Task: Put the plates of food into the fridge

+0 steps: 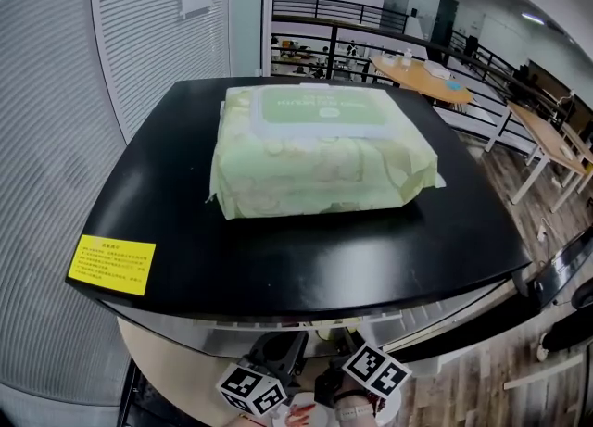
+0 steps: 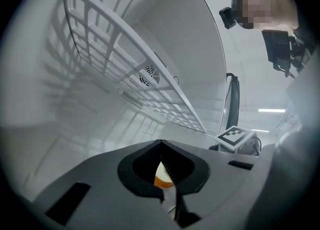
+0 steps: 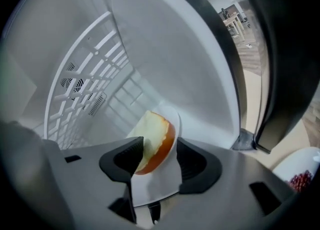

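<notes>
Pinching the plate by its edge, the left gripper holds it inside the white fridge. The right gripper has its jaws wide apart, with the plate and bread between them, not squeezed. I think it should pull back straight and slow, so nothing tips.

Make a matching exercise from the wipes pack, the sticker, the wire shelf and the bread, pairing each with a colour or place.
Things:
1 wipes pack
2 sticker
3 wire shelf
4 bread

Colour or place:
A yellow
B on a plate
C pale green
D white, inside the fridge

Pairs: 1-C, 2-A, 3-D, 4-B
</notes>
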